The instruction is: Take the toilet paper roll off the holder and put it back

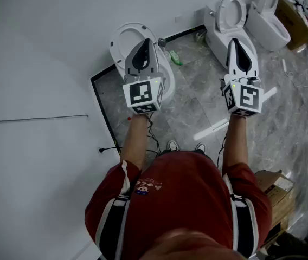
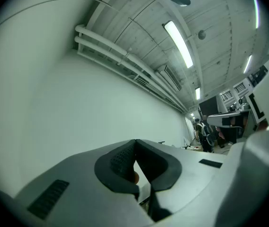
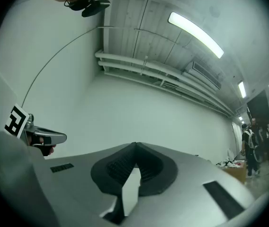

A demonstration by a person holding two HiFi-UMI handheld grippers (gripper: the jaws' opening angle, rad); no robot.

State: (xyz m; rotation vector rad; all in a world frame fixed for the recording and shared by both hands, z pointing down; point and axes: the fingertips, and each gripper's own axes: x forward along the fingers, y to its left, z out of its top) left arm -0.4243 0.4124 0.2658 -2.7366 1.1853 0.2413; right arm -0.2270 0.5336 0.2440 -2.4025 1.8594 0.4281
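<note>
Grey marbled floor (image 1: 197, 96) met a plain white wall (image 1: 34, 64) along a black edge strip, and the person stood near that edge in a red shirt (image 1: 181, 199), both shoes (image 1: 172, 145) just showing below the forearms. Three white toilets stood on the floor: one toilet (image 1: 122, 37) against the wall, partly behind the left gripper (image 1: 145, 43); a second toilet (image 1: 231, 15) beyond the right gripper (image 1: 235, 42); and a third toilet (image 1: 270, 15) just beside the second. A small green object (image 1: 174, 57) lay on the floor between the first two. A cardboard box (image 1: 276, 191) sat at the person's right side, and another carton (image 1: 292, 18) stood at the far right corner of the floor.

Both grippers were held out in front, side by side and well apart. In the left gripper view the jaws met at their tips with nothing between them, aimed at bare wall under a ceiling light strip (image 2: 178, 44). The right gripper view showed the same: jaws together, empty, facing the wall and the ceiling pipes (image 3: 163, 72). No view showed where the toilet paper roll was.
</note>
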